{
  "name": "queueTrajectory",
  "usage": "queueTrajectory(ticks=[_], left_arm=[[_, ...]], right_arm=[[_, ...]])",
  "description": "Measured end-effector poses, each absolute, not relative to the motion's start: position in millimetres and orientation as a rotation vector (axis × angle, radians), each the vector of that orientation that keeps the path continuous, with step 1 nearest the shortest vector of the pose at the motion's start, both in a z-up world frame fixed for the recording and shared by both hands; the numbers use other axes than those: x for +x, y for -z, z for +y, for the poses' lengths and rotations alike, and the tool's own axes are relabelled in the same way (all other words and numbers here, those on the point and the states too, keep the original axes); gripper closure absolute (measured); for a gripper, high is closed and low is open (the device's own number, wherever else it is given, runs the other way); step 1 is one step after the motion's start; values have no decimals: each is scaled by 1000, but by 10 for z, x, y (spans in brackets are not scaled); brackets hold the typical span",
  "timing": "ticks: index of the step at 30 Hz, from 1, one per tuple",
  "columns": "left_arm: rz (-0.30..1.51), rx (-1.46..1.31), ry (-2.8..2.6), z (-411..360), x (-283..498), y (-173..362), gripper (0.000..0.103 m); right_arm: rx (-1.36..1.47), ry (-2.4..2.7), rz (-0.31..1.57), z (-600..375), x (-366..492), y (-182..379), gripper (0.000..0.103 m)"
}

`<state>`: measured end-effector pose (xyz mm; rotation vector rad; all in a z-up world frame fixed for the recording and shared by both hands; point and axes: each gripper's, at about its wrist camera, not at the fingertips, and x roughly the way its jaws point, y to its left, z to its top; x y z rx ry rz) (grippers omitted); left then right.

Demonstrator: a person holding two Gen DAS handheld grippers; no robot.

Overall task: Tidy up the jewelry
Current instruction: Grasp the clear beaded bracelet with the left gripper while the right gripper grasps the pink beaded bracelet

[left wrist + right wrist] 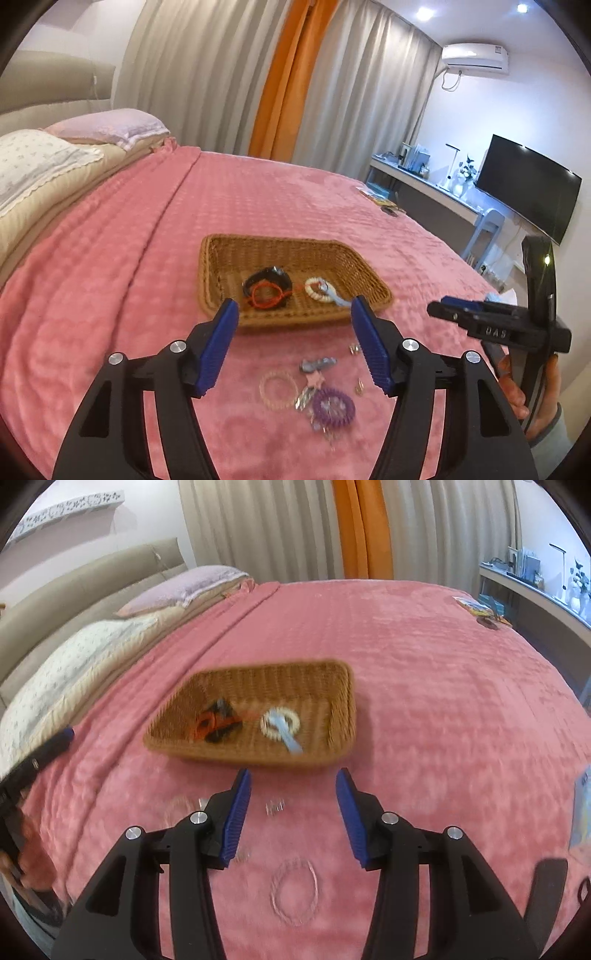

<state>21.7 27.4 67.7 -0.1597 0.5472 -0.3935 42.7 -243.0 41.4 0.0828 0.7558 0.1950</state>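
Jewelry, sorted so far: a black band with orange cord (266,287) and a white beaded bracelet with a blue piece (320,290), both lying in the wicker basket (221,258) mid-bed. Outstanding, on the pink bedspread (147,240) along the basket's near edge: clear bead bracelet (277,391), purple coil tie (333,403), small clips (317,364), a thin chain loop (294,892). Your left hand-held gripper (293,314) and right hand-held gripper (293,784) both stand apart, empty. You look under halfway.
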Motion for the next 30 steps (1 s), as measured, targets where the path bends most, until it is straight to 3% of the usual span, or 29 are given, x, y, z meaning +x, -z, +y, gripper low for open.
queueTrajectory(ticks=[9,18,27,30], left_arm=[[658,-175,394,307,115,-135,41],[852,-235,388,367,456,427,46],[942,-151,311,172,713,637,54],[945,-113,290,103,745,681,55]], right_arm=[[79,-182,886,-2473,194,254,58],[42,-187,938,-2397,137,507,62],[-13,-165,956,-2288,187,617,73],[-14,-168,951,-2256,221,627,84]])
